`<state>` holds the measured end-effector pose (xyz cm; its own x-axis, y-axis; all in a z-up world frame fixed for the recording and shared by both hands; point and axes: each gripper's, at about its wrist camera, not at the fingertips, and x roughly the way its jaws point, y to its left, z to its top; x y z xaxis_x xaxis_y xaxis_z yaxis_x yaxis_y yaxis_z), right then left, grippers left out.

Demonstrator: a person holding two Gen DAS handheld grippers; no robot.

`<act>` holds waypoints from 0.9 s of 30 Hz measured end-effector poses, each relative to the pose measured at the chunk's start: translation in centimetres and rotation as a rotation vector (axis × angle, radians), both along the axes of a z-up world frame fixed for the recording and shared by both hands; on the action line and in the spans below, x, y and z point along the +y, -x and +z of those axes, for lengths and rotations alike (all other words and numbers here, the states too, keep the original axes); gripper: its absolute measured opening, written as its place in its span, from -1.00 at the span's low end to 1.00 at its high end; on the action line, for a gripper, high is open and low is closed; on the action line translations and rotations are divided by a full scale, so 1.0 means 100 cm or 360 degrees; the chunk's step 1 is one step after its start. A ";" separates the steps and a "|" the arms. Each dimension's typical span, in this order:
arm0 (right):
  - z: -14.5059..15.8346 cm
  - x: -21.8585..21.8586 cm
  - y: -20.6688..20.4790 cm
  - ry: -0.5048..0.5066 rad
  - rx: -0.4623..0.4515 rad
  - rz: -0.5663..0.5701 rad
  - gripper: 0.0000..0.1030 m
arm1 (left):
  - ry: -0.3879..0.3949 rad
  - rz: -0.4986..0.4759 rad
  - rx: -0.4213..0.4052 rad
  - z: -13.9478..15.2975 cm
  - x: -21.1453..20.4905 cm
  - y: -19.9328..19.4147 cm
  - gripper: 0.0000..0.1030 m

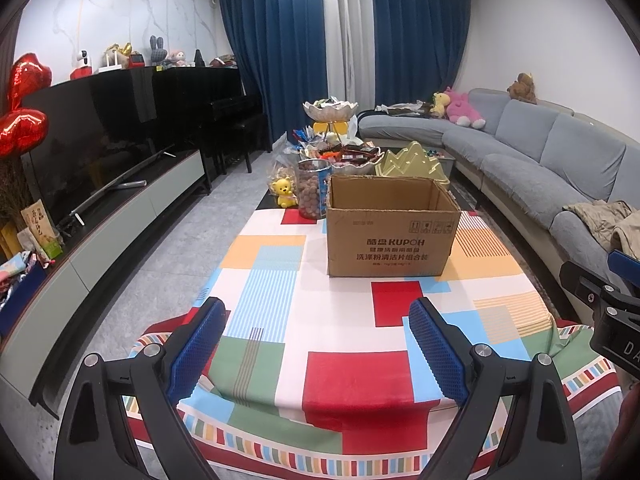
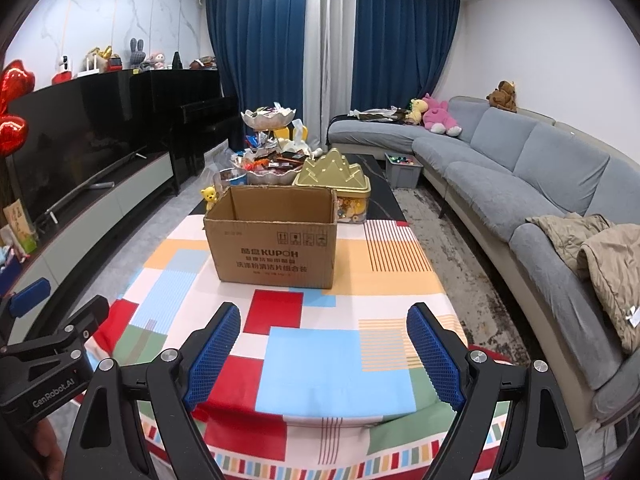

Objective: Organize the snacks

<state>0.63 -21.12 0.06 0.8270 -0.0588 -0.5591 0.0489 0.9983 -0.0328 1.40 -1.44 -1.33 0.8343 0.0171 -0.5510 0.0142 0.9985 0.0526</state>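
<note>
Two black grippers with blue pads, the left gripper and the right gripper, hang released and empty over the table's near edge. The open brown cardboard box sits mid-table on the patchwork tablecloth, bare cloth all around it. Piled snack packets crowd the far end.

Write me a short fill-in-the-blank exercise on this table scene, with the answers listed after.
1. The cardboard box on the patterned tablecloth stands with its top ____.
2. The small bear figure beside the snack jar is ____ in colour.
3. The curtains behind the table are ____.
4. Both the left hand-held gripper and the right hand-held gripper hold ____.

Answers: open; yellow; blue; nothing
</note>
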 end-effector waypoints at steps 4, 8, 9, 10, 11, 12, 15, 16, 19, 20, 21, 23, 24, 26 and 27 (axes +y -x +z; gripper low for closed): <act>0.001 0.000 0.001 0.0000 -0.0004 -0.0001 0.67 | -0.0001 -0.0002 0.0001 0.001 0.000 0.000 0.82; 0.003 0.001 0.000 -0.0001 -0.0007 -0.0001 0.67 | 0.0000 0.0000 -0.0002 0.001 0.000 0.000 0.82; 0.003 0.001 0.001 -0.0004 -0.0005 -0.0002 0.67 | -0.0001 0.0000 -0.0002 0.001 0.000 0.000 0.82; 0.004 0.001 0.001 -0.0006 -0.0004 -0.0003 0.67 | -0.0001 0.0000 -0.0002 0.001 0.000 0.000 0.82; 0.004 0.001 0.001 -0.0005 -0.0006 -0.0004 0.67 | -0.0002 0.0000 -0.0004 0.002 0.000 0.000 0.82; 0.004 0.001 0.001 -0.0004 -0.0007 -0.0002 0.67 | -0.0002 -0.0001 -0.0004 0.001 0.000 0.000 0.82; 0.004 0.001 0.000 -0.0004 -0.0005 0.0000 0.67 | -0.0001 0.0001 -0.0003 0.001 0.000 0.000 0.82; 0.004 0.001 0.001 -0.0003 -0.0006 -0.0002 0.67 | -0.0002 0.0002 -0.0004 0.001 0.000 0.000 0.82; 0.004 0.001 0.001 -0.0005 -0.0007 -0.0002 0.67 | -0.0004 0.0005 -0.0014 0.004 0.000 0.000 0.82; 0.004 0.001 0.001 -0.0005 -0.0008 -0.0002 0.67 | -0.0005 0.0005 -0.0017 0.005 0.000 0.000 0.83; 0.004 0.001 0.001 -0.0005 -0.0009 -0.0003 0.67 | -0.0006 0.0007 -0.0019 0.005 0.001 0.000 0.83; 0.003 0.001 0.001 -0.0003 -0.0009 -0.0004 0.67 | -0.0008 0.0015 -0.0028 0.007 0.002 0.000 0.83; 0.004 0.001 0.001 -0.0001 -0.0011 -0.0004 0.67 | -0.0007 0.0016 -0.0031 0.008 0.002 -0.001 0.83; 0.005 0.001 0.001 0.0001 -0.0015 0.0000 0.67 | -0.0008 0.0020 -0.0032 0.008 0.002 -0.001 0.83; 0.006 0.001 0.001 0.0002 -0.0018 0.0000 0.67 | -0.0006 0.0016 -0.0028 0.008 0.002 -0.001 0.83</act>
<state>0.56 -20.97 0.62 0.8332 -0.0595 -0.5498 0.0493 0.9982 -0.0332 1.47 -1.23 -0.57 0.8437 0.0276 -0.5360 0.0031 0.9984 0.0564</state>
